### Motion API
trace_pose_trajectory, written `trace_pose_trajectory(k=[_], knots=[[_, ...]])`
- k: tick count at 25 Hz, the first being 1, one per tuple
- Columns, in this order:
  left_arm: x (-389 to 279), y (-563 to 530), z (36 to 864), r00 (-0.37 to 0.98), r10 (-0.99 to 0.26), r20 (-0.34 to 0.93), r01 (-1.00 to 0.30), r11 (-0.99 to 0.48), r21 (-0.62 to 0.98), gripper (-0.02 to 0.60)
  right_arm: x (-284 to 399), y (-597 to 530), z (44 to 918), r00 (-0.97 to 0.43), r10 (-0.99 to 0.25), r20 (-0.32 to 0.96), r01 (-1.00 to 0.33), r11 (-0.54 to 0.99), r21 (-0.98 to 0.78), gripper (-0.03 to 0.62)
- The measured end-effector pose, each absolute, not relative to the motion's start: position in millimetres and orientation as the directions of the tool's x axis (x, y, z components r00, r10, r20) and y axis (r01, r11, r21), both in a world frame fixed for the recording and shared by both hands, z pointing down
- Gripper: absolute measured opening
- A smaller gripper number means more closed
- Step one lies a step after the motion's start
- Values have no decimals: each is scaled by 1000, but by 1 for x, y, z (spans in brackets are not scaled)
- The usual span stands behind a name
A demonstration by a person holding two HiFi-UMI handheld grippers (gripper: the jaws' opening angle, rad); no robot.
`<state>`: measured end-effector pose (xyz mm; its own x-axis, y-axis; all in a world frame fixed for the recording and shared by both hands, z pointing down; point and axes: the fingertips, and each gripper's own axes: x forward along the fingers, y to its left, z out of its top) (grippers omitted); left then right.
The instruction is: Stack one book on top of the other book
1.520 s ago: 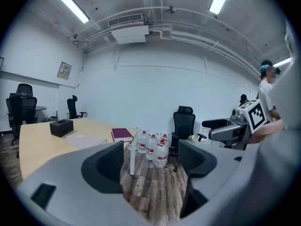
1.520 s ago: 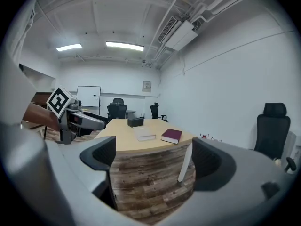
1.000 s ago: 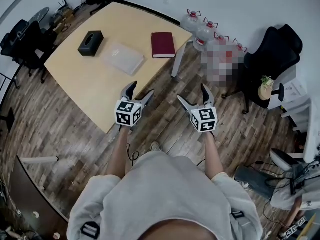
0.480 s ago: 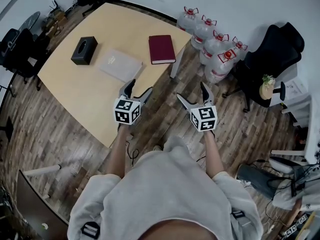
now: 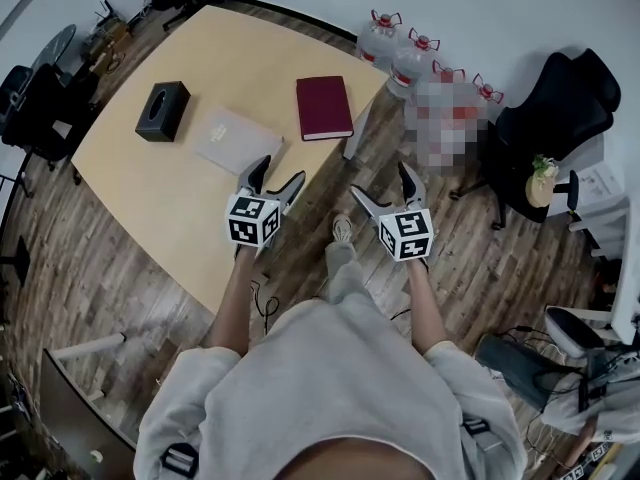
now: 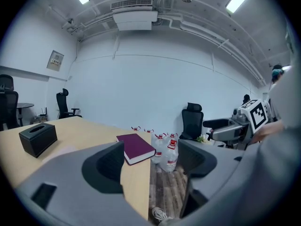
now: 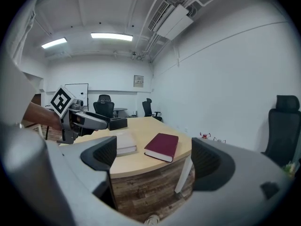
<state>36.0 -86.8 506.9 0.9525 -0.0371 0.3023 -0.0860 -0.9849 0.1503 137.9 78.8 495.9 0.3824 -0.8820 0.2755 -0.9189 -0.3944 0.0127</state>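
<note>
Stepping forward since half a second ago, the person now shows a shoe (image 5: pixel 341 228) on the wood floor between the two grippers, which sit at almost the same spots in the head view as before. On the table (image 5: pixel 160 198), a black tissue box (image 5: pixel 163 110) lies at the left, with the pale book (image 5: pixel 237 140) flat beside it. A faint mark on its cover is too small to read. The left gripper (image 5: pixel 281 171) hangs at the table's near edge, just short of that book, its jaws wide apart and empty. The red book (image 5: pixel 323 107) lies flat near the table's right end, apart from the pale one. The right gripper (image 5: pixel 381 180) is over the floor, its jaws also spread wide and empty. Each gripper's cube bears black-and-white square markers.
</note>
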Motion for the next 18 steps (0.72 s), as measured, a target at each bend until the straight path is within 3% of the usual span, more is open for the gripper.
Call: trace_pose_trajectory(k=[18], knots=[[154, -159, 540, 909, -98, 405, -190, -963, 193, 370, 267, -13, 523, 263, -910, 320, -952, -299, -67, 492]])
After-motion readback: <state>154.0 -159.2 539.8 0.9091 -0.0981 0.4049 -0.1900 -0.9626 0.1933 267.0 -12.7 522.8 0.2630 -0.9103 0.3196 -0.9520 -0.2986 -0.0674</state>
